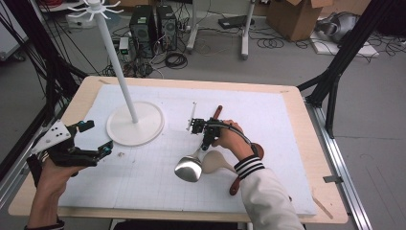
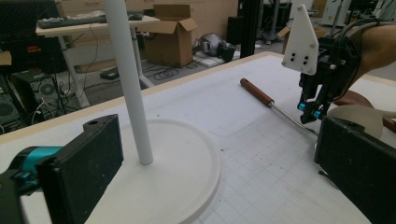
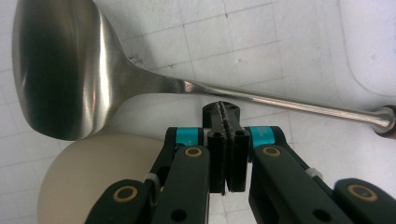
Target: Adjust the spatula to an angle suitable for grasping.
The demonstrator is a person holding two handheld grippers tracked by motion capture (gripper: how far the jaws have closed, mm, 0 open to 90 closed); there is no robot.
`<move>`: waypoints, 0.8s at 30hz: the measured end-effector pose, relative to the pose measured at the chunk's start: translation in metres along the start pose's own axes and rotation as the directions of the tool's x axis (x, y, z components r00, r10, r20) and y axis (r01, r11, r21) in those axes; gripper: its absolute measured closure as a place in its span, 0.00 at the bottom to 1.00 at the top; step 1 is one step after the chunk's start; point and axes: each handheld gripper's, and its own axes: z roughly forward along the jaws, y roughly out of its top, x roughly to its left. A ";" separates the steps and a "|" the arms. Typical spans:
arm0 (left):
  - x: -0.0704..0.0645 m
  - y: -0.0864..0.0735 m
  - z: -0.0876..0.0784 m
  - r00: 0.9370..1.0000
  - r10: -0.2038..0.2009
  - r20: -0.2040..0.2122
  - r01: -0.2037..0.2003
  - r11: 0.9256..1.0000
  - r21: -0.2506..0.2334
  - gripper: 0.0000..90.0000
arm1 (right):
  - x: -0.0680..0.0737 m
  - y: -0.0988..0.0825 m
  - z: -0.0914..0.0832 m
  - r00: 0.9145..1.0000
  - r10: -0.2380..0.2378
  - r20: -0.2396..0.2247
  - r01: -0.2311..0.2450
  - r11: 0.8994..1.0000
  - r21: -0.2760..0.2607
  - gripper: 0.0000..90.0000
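From above, the left tool (image 1: 93, 139) sits near the worktop's (image 1: 306, 124) left edge with its jaws wide apart, beside the white stand's (image 1: 135, 123) round base. The right tool (image 1: 207, 139) points down over the steel ladle (image 1: 190, 167), whose shaft runs to a brown wooden handle (image 1: 218, 112). The right gripper view adds what the high view lacks: the right tool's jaws pressed together on nothing, just short of the ladle's shaft (image 3: 280, 100), with a cream spoon bowl (image 3: 93, 177) touching the ladle's bowl. A white gridded mat (image 1: 268, 120) covers the worktop. Beyond lie cables, computer towers (image 1: 152, 28) and a cardboard box (image 1: 297, 17) on the grey floor.
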 end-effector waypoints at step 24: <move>0.001 0.002 -0.004 1.000 0.001 -0.004 -0.001 1.000 -0.010 0.02 | 0.004 0.011 0.012 0.999 -0.003 -0.034 0.003 1.000 0.004 1.00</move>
